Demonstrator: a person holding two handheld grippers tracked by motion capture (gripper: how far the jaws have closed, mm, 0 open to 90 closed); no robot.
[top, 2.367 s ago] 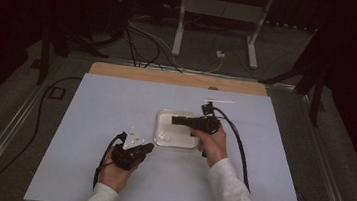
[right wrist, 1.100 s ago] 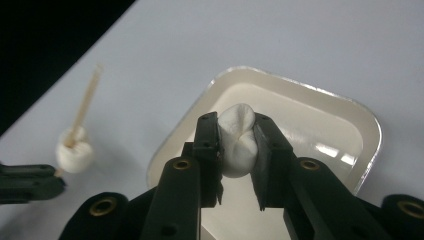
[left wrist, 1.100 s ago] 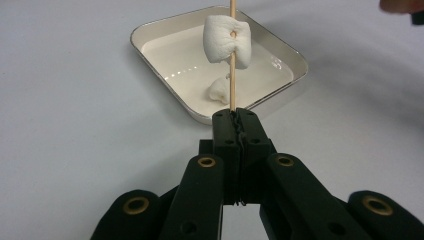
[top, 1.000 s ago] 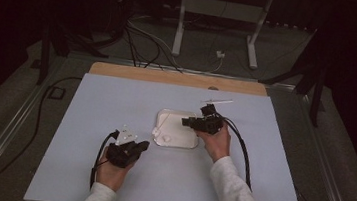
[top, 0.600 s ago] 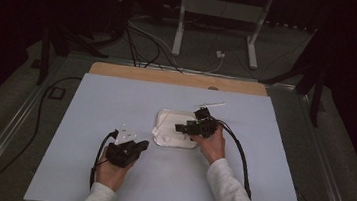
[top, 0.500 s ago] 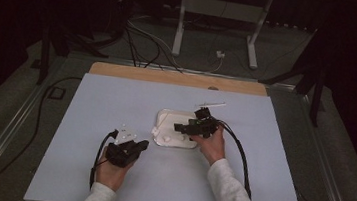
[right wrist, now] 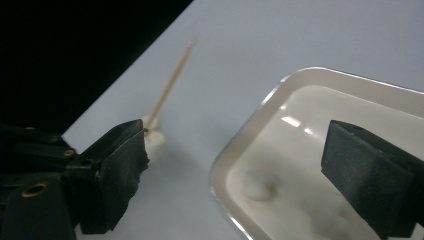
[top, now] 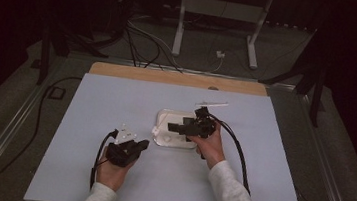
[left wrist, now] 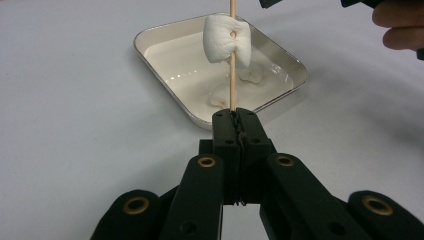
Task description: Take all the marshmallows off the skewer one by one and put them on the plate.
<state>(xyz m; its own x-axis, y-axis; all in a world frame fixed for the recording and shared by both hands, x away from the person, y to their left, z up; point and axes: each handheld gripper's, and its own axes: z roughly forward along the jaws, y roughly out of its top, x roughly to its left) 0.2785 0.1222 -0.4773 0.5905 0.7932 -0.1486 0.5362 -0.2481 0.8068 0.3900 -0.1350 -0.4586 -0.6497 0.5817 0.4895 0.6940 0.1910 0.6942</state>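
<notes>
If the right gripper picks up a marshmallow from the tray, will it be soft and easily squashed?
Probably soft: the marshmallow on the skewer looks puffy and dented. Those in the tray likely weigh little and may squash between jaws.

In the left gripper view the skewer [left wrist: 232, 75] runs off the top edge at twelve o'clock, its tip unseen, and the tray's [left wrist: 172, 95] marshmallows are blurred lumps. In the right gripper view the tray [right wrist: 260, 105] is cut off at four o'clock.
</notes>
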